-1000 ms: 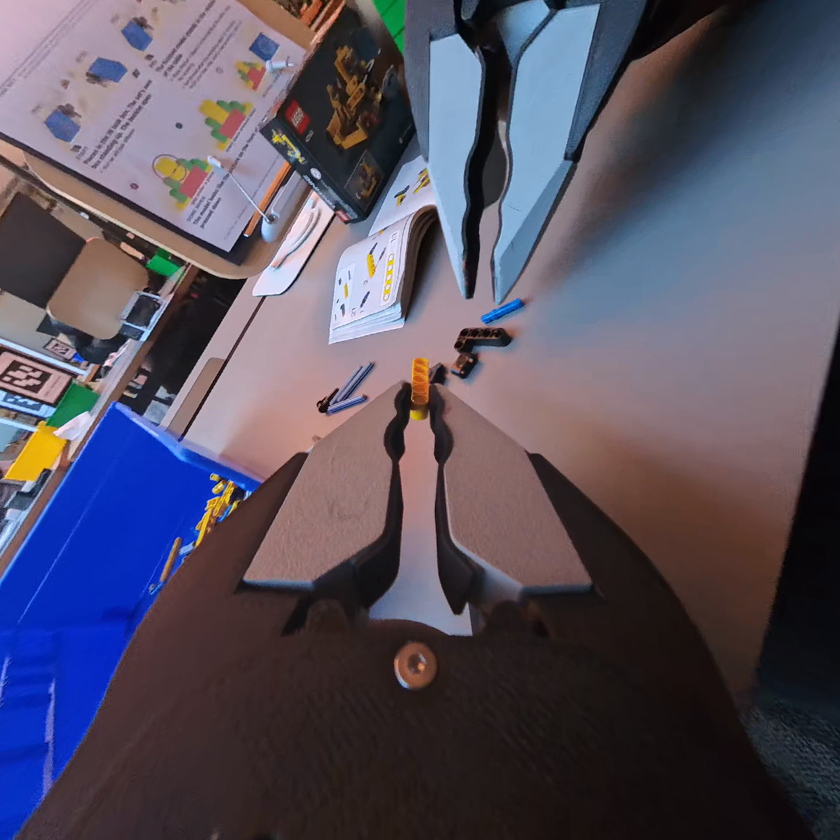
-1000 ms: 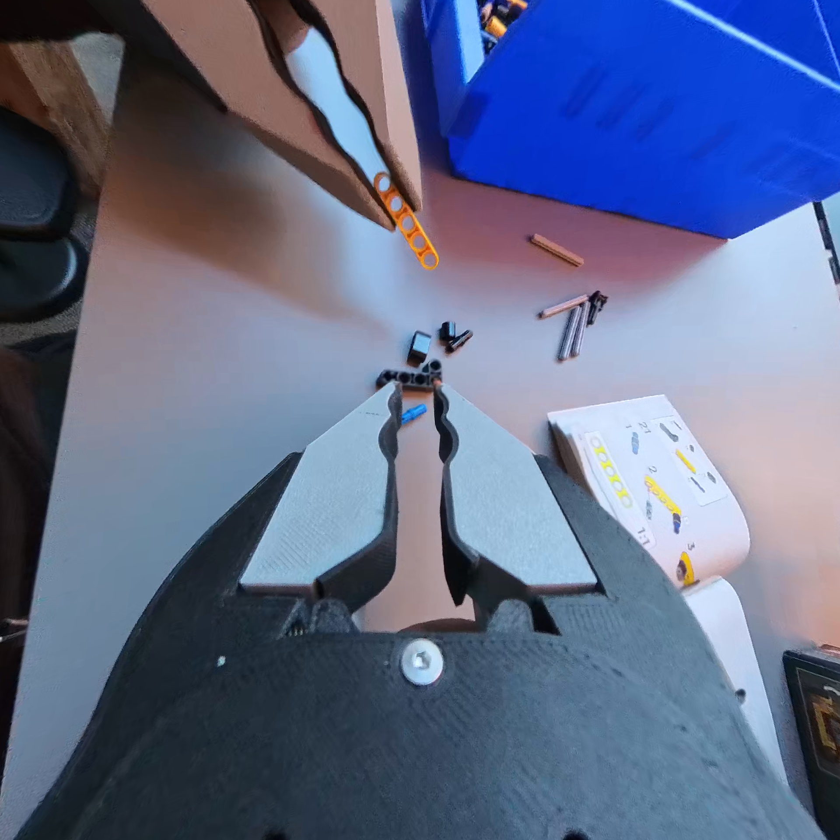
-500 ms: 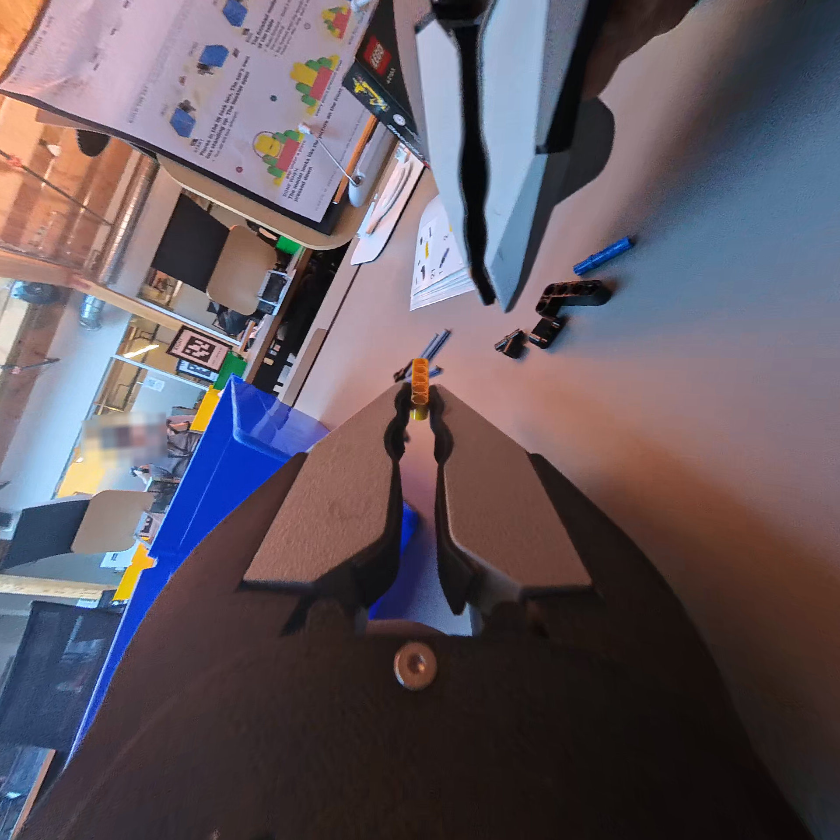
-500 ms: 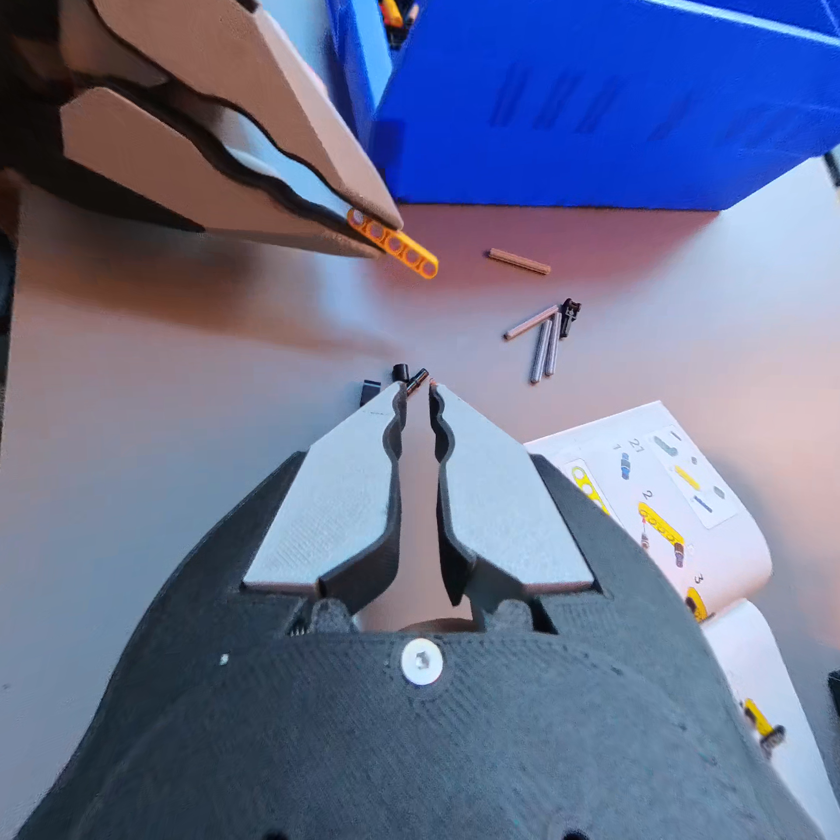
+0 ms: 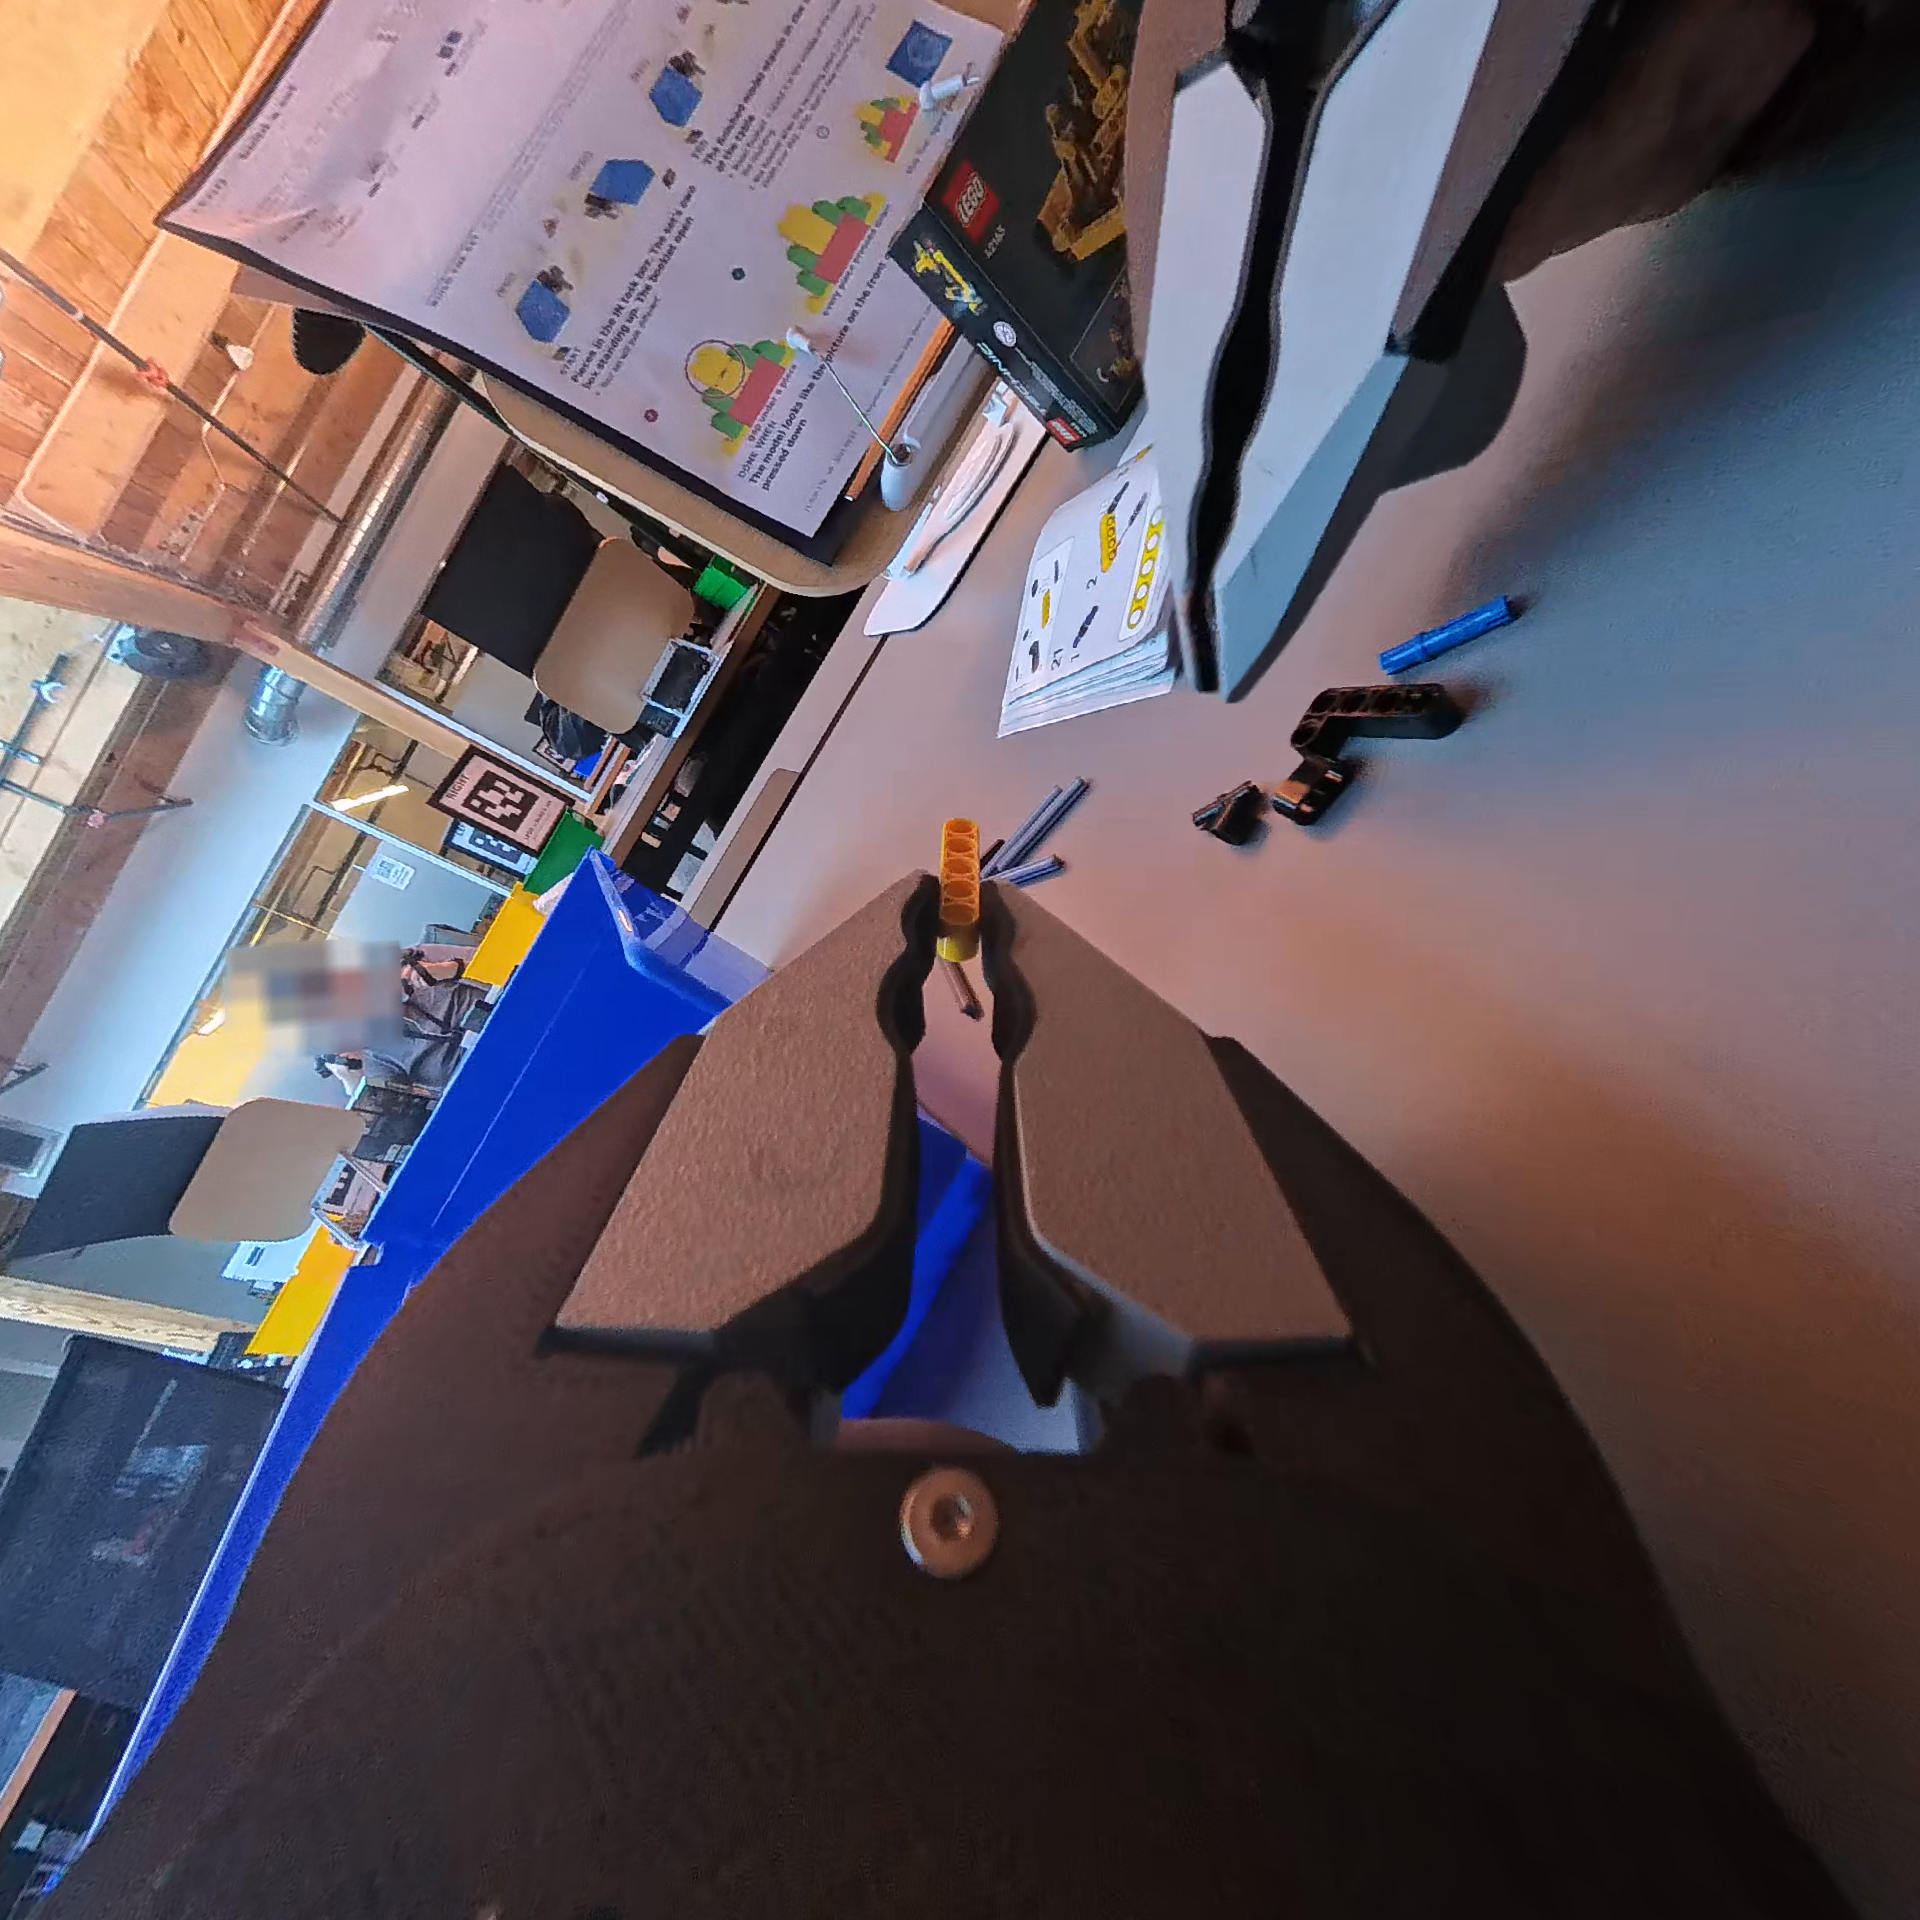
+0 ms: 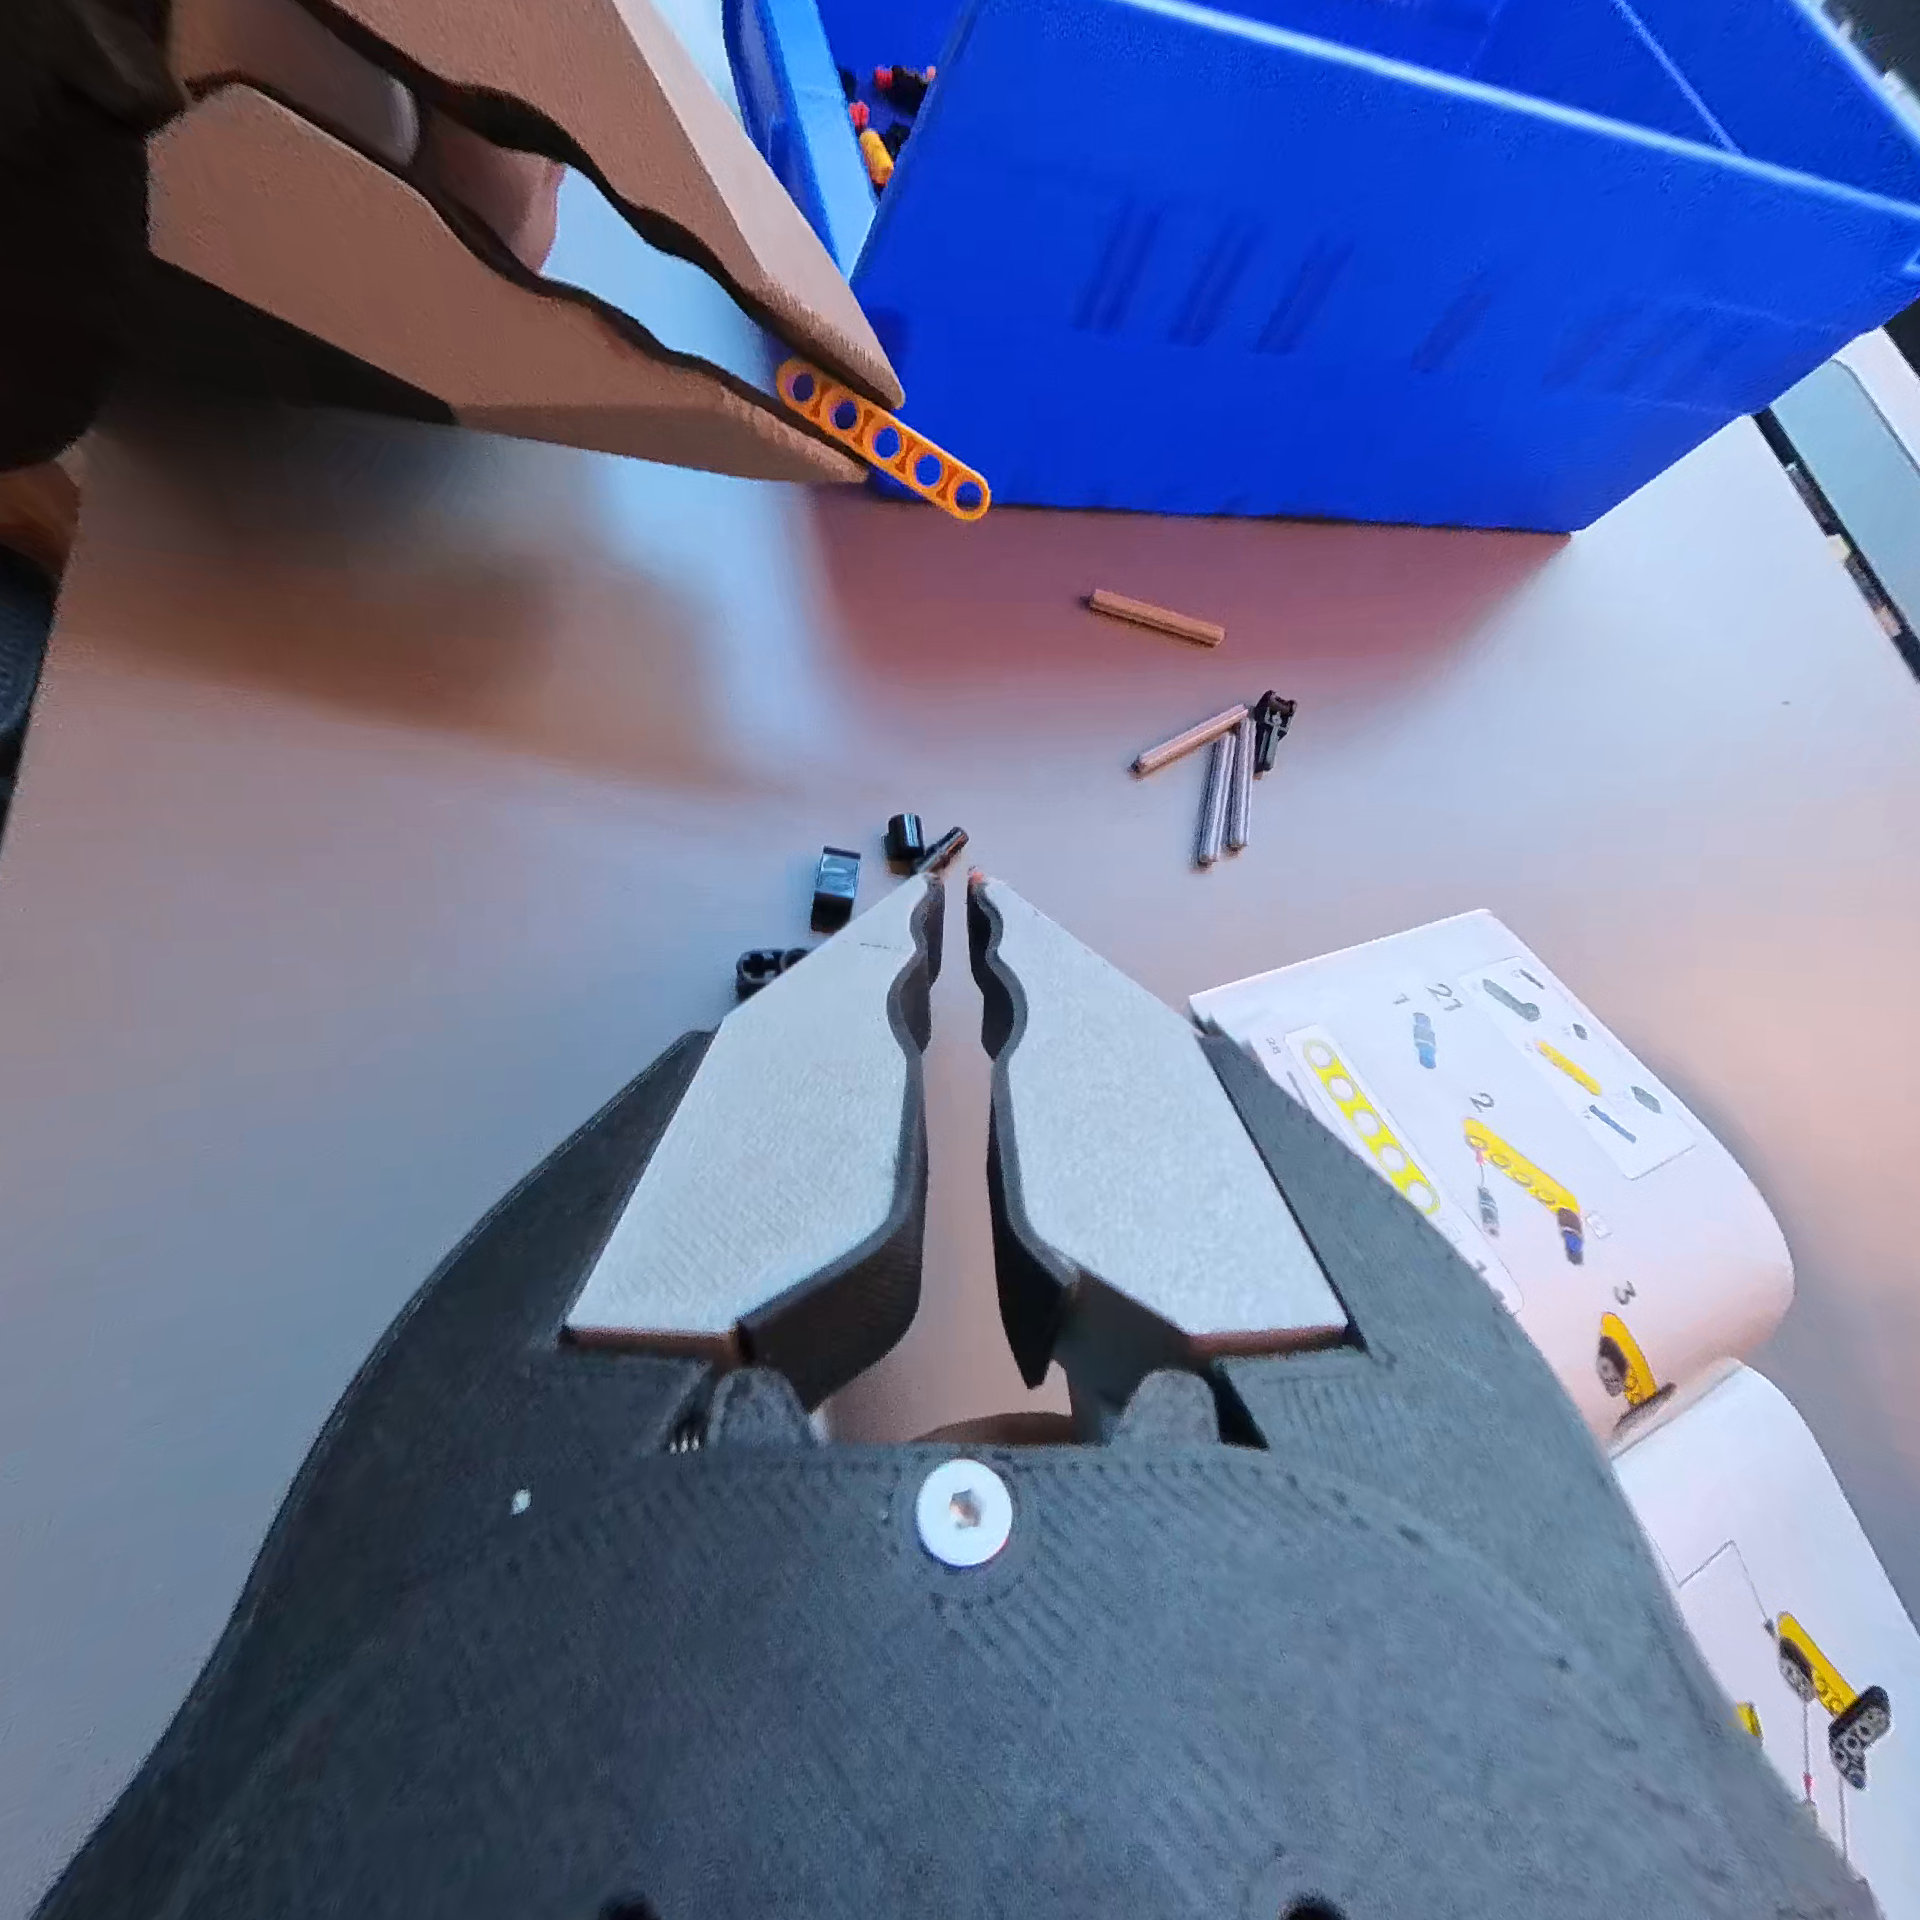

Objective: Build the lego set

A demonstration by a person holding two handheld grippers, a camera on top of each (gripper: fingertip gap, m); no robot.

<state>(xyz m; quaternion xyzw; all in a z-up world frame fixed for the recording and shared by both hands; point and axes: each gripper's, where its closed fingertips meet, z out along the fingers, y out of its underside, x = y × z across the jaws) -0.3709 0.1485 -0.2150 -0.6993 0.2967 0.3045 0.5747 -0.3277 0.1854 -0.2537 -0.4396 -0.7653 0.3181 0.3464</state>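
My left gripper [image 5: 958,896] is shut on a yellow beam with several holes [image 5: 958,868] and holds it above the grey table [image 5: 1558,1039]. In the right wrist view this gripper [image 6: 873,436] is at the upper left, with the beam [image 6: 904,457] sticking out of its tips. My right gripper [image 6: 954,883] is shut and empty, with only a thin slit between the tips. It hangs just above small black pieces [image 6: 836,873] and a black angled beam [image 6: 769,966]. In the left wrist view it [image 5: 1210,665] comes down from the top, left of a blue pin [image 5: 1449,634] and the black angled beam [image 5: 1371,717].
A blue bin [image 6: 1351,260] of parts stands at the far side. Brown axles [image 6: 1155,618], grey axles [image 6: 1224,795] and a black pin [image 6: 1270,717] lie loose. An open instruction booklet [image 6: 1507,1143] lies at the right. A black set box [image 5: 1039,208] stands behind it. The left gripper's tips are roughly 8 centimetres from the right gripper's.
My right gripper's jaws have narrowed, and it has moved off the blue pin, which stays on the table. My left gripper has tilted and shifted with the yellow beam still in it.
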